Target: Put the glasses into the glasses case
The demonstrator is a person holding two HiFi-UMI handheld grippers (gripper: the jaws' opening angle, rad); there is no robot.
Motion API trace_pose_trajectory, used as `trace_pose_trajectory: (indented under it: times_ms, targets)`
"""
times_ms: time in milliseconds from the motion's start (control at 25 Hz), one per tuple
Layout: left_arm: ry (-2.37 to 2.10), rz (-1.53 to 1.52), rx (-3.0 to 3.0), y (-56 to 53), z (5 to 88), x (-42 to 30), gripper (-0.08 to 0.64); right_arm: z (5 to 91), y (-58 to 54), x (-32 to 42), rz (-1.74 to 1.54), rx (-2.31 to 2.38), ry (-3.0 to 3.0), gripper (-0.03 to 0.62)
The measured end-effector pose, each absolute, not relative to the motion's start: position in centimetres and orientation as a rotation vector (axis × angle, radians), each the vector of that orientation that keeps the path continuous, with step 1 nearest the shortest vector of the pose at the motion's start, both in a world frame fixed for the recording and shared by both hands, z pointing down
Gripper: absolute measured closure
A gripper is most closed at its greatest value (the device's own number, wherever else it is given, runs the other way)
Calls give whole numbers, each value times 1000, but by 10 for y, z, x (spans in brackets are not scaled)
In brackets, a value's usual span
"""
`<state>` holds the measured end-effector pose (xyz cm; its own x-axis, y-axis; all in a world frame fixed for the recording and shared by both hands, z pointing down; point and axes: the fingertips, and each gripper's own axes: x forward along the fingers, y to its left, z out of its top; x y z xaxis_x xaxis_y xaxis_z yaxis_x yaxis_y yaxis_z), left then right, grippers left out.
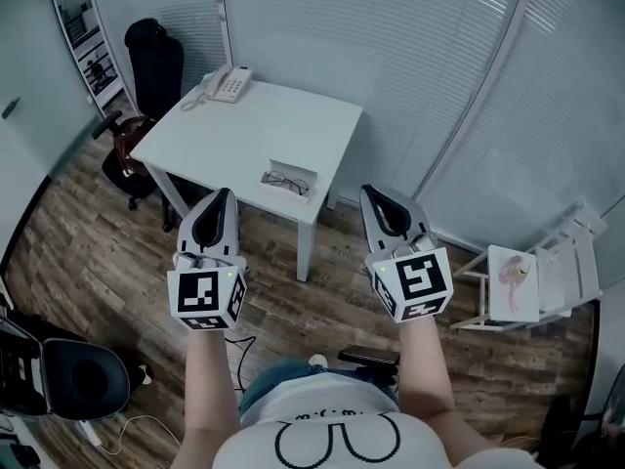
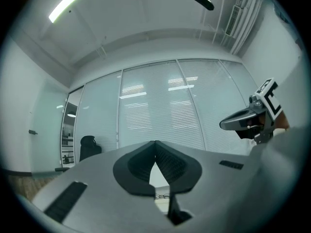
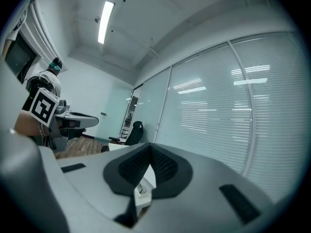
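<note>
A pair of thin dark-framed glasses [image 1: 286,182] lies inside the outline of a shallow white open case [image 1: 293,169] near the front edge of a white table [image 1: 264,125]. Both grippers hang in the air on my side of the table, short of it. My left gripper [image 1: 224,194] is shut with nothing in it, left of the case. At the case's right, my right gripper [image 1: 370,192] is shut and empty too. Past the closed tips of the left gripper [image 2: 155,145] the glasses [image 2: 162,196] show small. The right gripper [image 3: 149,147] view shows the glasses [image 3: 141,188] below its tips.
A white desk phone [image 1: 228,84] sits at the table's far corner. A black office chair [image 1: 156,62] stands behind the table, another chair [image 1: 83,379] at my lower left. A white rack [image 1: 532,281] stands at the right. Glass walls with blinds close in behind.
</note>
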<state>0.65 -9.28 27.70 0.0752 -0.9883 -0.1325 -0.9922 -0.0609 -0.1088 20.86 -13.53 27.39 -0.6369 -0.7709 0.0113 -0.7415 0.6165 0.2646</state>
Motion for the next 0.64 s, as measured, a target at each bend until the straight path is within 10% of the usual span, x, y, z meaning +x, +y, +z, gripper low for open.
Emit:
trace_pose_trajectory:
  times_ms: [640]
  targets:
    - [2015, 14, -2179, -79, 267, -5, 546, 263, -120, 195, -382, 1298, -2718, 581]
